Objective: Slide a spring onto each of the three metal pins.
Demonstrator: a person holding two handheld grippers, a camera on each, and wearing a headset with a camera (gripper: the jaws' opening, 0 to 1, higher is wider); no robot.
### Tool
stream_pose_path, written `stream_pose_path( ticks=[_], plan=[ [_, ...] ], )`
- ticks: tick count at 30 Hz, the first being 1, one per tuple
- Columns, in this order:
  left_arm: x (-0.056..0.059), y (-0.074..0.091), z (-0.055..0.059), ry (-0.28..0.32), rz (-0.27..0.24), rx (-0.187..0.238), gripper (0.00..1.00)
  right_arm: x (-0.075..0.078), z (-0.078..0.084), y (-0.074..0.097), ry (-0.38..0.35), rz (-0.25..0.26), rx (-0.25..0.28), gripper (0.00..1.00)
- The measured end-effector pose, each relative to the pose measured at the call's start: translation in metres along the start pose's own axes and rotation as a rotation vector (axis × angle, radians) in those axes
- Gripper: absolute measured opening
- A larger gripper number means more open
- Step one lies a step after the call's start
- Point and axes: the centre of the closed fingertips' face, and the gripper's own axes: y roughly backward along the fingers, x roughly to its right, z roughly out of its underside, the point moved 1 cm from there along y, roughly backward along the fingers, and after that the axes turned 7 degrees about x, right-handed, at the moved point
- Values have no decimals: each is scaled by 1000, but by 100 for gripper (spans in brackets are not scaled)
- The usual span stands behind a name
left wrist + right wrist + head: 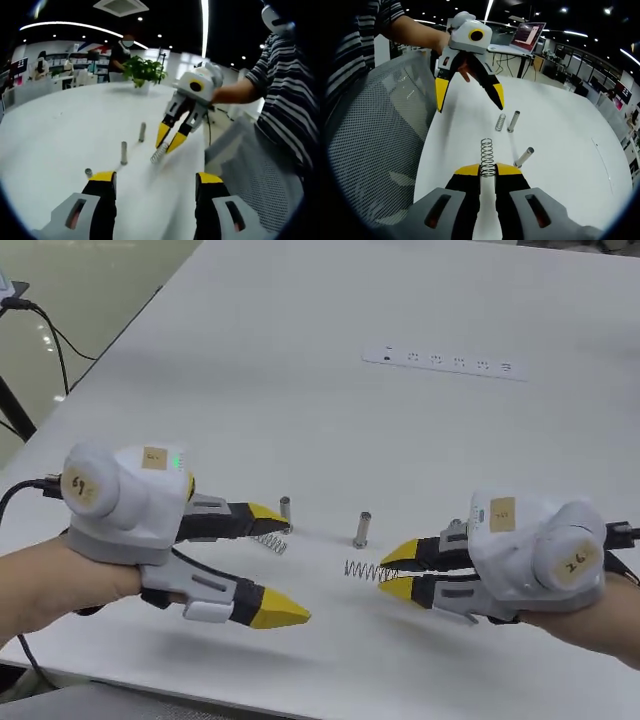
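Over on the left, the left tool (296,567) hangs with its jaws spread wide and nothing between them, the upper one just beside the first pin (285,509). A loose spring (270,542) lies on the table (300,390) close by that pin. Moving across, the second pin (362,529) stands upright and bare. The left gripper view picks out a third pin (142,132) farther along, bare too. On the right, the right tool (400,571) has its jaws pinched on one end of the held spring (365,570), which sticks out sideways towards the second pin, just short of it. So this looks like spring number one, not yet threaded. Next it wants tipping upright, its open end centred over the pin top, then easing down.
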Motion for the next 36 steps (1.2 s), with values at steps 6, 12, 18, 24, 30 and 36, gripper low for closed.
stream_pose_path(
  ticks=[6, 12, 18, 24, 30, 36],
  plan=[
    [4, -15, -10, -3, 32, 28, 46, -3, -8, 5, 6, -2, 32, 7],
    [8, -28, -12, -11, 68, 25, 37, -1, -13, 8, 10, 4, 44, 7],
    [9, -39, -12, -27, 86, 17, 29, -3, -14, 9, 19, 0, 53, 7],
    [14, -48, -12, -33, 111, 14, 24, -5, -15, 9, 16, -5, 63, 7],
    [15, -51, -13, -46, 121, 16, 19, -3, -17, 11, 22, 2, 67, 7],
    [16, -52, -13, -52, 126, 19, 14, -3, -17, 12, 26, 2, 67, 7]
  ],
)
